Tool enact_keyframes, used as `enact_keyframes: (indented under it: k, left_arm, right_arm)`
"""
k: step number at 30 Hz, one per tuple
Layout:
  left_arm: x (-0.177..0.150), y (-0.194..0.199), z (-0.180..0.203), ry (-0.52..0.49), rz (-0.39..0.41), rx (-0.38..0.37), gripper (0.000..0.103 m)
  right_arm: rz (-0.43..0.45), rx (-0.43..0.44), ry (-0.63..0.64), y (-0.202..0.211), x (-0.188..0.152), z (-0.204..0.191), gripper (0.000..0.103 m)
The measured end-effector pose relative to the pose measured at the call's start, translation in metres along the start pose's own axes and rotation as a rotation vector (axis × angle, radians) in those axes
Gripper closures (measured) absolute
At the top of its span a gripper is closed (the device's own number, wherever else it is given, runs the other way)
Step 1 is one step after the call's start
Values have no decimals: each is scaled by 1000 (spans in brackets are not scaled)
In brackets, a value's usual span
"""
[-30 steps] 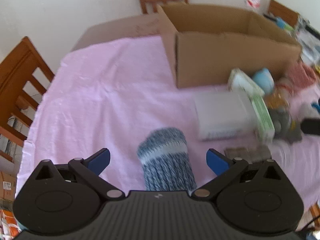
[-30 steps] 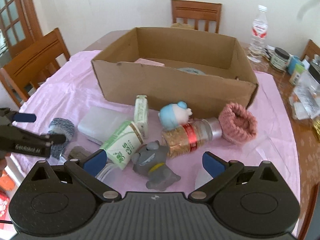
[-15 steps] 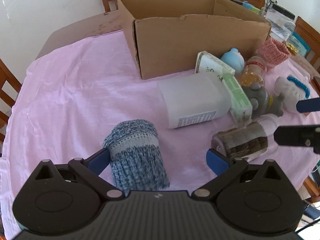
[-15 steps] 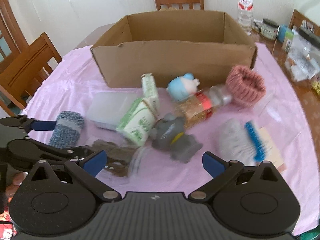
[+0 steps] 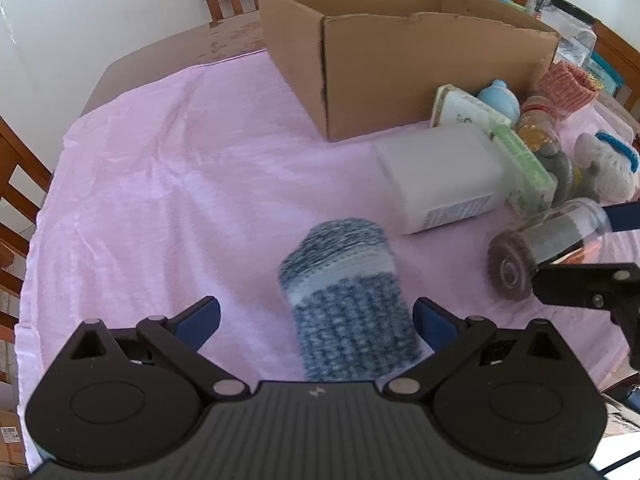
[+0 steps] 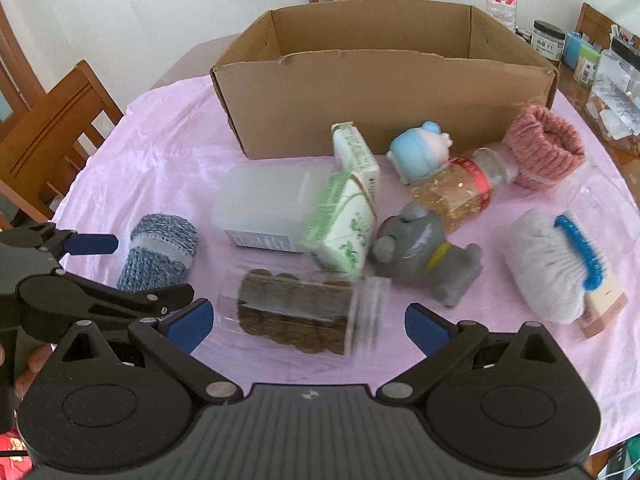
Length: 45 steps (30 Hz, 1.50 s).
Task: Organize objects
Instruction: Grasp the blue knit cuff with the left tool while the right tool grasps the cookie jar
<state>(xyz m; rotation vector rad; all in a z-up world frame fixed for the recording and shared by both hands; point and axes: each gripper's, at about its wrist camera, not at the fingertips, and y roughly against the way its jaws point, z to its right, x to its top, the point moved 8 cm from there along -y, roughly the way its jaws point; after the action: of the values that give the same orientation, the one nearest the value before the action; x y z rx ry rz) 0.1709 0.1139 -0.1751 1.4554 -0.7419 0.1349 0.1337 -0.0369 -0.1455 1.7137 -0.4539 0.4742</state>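
Down the left wrist view, we had our left gripper (image 5: 316,316) with its jaws spread wide, the blue knitted sleeve (image 5: 348,300) lying between them on the pink cloth (image 5: 160,184); its right side looked to touch the right fingertip, while the left fingertip stood apart. Beyond it lay the white plastic box (image 5: 444,176), and behind that the open cardboard box (image 5: 400,60). To the right sat the clear jar of brown discs (image 5: 548,240), on its side, with our right gripper's dark finger just beside it.

Through the right wrist view, our right gripper (image 6: 306,322) was also spread, the same clear jar (image 6: 300,312) lying between its 2 fingertips without either pad pressing it, as far as we could tell. Farther off we saw the green-and-white carton (image 6: 344,232), the grey toy (image 6: 424,256), the blue figure (image 6: 416,152), the pink knitted sleeve (image 6: 544,148) and the white brush with blue bristles (image 6: 552,264), all on the cloth in front of the cardboard box (image 6: 380,92). Our left gripper (image 6: 132,268) straddled the blue sleeve at the left.
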Motion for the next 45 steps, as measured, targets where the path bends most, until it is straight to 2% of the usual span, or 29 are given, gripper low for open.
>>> enact_keyframes:
  k: [6,11,17,23,26,32,35,45]
  left_arm:
    - [-4,3,-11,22,-4,-13,1]
    - [-4,5,-9,42,3,-17,2]
    - [3,-1,3,99,18,-48,9]
    - [5,-5,7,140,15,-50,19]
    - [5,-4,7,148,17,-46,22]
    - [7,-5,5,133,7,-26,37]
    - [9,-3,5,137,3,-45,45]
    - [14,3,5,101,-31,-83,47]
  right_arm:
    - [-4,-57,29,-12,1,-10,0]
    - [-9,-95,43,-8,-3,1,0]
    - [-34,-86,-19,-16,-4,8,0]
    - [-18,-132,22,-22,0,2,0]
    - [-28,-131,23,-24,1,3,2]
    - [-48,-121,41,-24,1,4,5]
    - [-55,-110,48,-22,0,4,5]
    - [-53,-64,111,-7,8,2,5]
